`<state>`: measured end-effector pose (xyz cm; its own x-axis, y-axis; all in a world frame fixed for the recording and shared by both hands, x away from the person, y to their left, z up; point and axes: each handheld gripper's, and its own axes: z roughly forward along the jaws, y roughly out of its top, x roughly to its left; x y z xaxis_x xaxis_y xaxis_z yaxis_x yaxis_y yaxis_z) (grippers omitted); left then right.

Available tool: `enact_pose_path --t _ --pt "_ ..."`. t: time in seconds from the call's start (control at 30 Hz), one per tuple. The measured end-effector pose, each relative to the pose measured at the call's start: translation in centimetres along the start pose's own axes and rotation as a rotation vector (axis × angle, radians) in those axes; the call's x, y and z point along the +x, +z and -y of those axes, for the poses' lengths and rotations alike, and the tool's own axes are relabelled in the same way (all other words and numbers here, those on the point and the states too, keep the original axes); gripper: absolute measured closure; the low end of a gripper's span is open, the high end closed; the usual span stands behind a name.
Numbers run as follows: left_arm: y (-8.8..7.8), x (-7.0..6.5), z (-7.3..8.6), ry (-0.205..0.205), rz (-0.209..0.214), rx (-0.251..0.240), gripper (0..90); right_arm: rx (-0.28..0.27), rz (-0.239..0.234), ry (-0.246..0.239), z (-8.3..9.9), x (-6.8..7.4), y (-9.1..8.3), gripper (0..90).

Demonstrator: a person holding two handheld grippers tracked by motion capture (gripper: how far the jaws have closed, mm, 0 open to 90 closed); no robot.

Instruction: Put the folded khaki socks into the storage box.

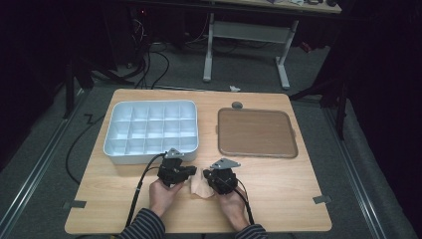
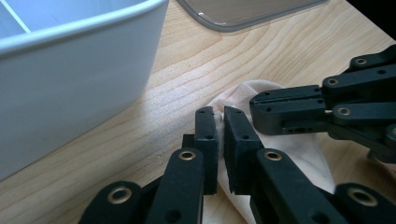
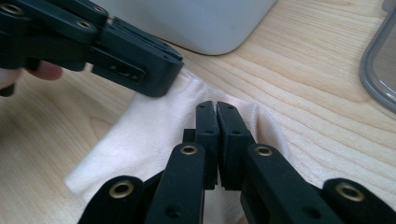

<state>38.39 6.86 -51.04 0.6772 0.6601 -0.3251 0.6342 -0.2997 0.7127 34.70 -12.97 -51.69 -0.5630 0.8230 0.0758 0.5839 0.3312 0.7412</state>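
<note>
Lying pinched between both grippers' fingers (image 2: 236,140): cloth (image 1: 200,183).

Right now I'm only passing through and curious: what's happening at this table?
A person holds a gripper in each hand over a small pale cloth lying on the wooden table. The left gripper and right gripper are both shut on the cloth. A white compartment tray and brown lid sit behind.

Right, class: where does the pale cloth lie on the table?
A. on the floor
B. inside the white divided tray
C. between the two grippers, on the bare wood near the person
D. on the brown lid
C: the pale cloth lies on the wood between the left gripper and the right gripper, in front of the white divided tray.
</note>
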Motion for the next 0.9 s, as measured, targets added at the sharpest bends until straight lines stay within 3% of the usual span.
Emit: enact_pose_path --t 0.5,0.9 --pt "-0.7 -0.4 -0.1 -0.001 0.04 -0.032 85.2 0.019 0.009 -0.014 0.2 0.0 0.8 88.7" --pt "-1.3 -0.9 -0.6 0.042 0.033 -0.04 86.3 0.034 -0.018 -0.044 -0.1 0.8 1.3 89.9"
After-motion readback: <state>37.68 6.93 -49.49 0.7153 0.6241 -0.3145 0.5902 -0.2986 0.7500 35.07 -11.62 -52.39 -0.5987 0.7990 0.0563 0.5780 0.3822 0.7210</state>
